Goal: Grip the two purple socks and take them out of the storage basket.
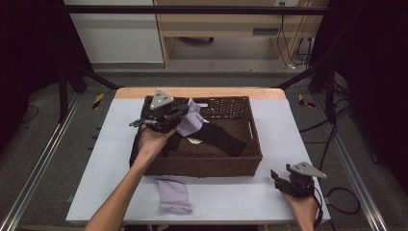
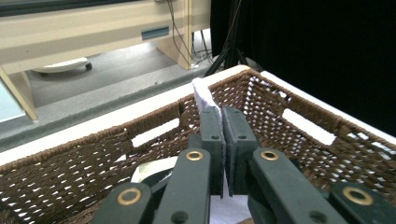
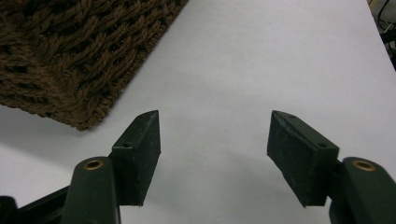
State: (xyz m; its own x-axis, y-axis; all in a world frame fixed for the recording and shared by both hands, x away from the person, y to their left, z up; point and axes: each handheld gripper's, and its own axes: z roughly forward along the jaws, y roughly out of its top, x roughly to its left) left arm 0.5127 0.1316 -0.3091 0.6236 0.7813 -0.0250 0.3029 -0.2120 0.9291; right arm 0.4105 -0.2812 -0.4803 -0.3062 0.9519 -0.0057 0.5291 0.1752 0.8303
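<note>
White tabletop, sock sorting under way.

Nearest, a lilac sock point(image 1: 174, 195) lies flat; right gripper point(image 1: 287, 181) idles with jaws apart. Farther, left gripper point(image 1: 180, 117) is clamped on another lilac sock point(image 1: 191, 120), lifted over the wicker basket point(image 1: 202, 163), likely for pairing.

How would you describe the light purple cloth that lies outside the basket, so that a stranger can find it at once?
Start at the brown woven basket in the middle of the white table. Look just in front of its near wall, toward the person's left forearm: the folded lilac cloth lies flat there. Unlike the other lilac cloth, pinched by the left hand-held gripper above the basket, it rests untouched.
</note>
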